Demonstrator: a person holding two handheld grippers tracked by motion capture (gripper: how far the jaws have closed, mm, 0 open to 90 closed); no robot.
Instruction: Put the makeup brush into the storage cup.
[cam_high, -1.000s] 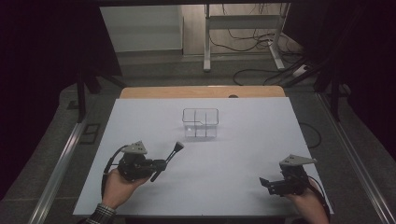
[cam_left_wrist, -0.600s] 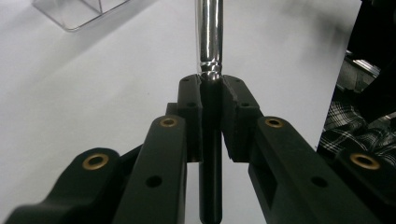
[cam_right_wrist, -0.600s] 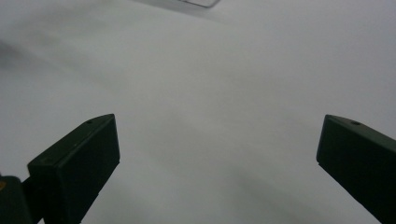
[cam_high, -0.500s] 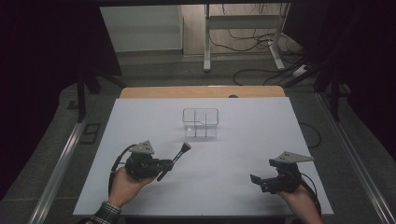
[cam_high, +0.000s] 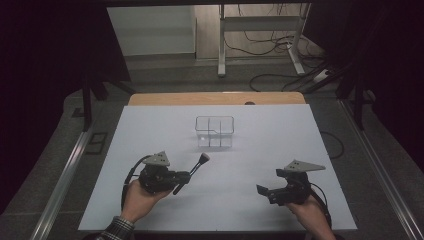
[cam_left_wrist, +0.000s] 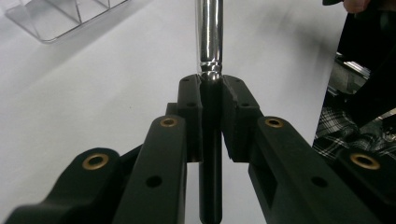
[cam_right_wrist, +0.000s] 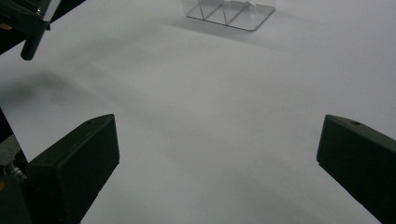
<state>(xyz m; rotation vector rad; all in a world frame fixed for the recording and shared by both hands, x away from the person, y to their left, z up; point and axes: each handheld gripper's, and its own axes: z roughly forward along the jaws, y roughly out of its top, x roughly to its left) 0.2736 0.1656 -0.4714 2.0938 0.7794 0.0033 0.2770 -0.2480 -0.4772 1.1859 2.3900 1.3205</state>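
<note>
Makeup brush (cam_high: 198, 165) clamped in left claw (cam_high: 186, 176), right claw (cam_high: 262, 190) apart above white table (cam_high: 250, 150).

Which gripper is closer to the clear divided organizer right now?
Left. The left gripper, shut on a makeup brush, sits near-left of the clear organizer. The right gripper, open, is farther off at near-right.

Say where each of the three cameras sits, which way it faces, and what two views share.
High view: above the person's side, facing forward and down on the table; both hands and claws show.
Left gripper view: on the left claw, looking along jaws shut on a brush.
Right gripper view: on the right claw, jaws wide apart.
Shared: the clear organizer.
</note>
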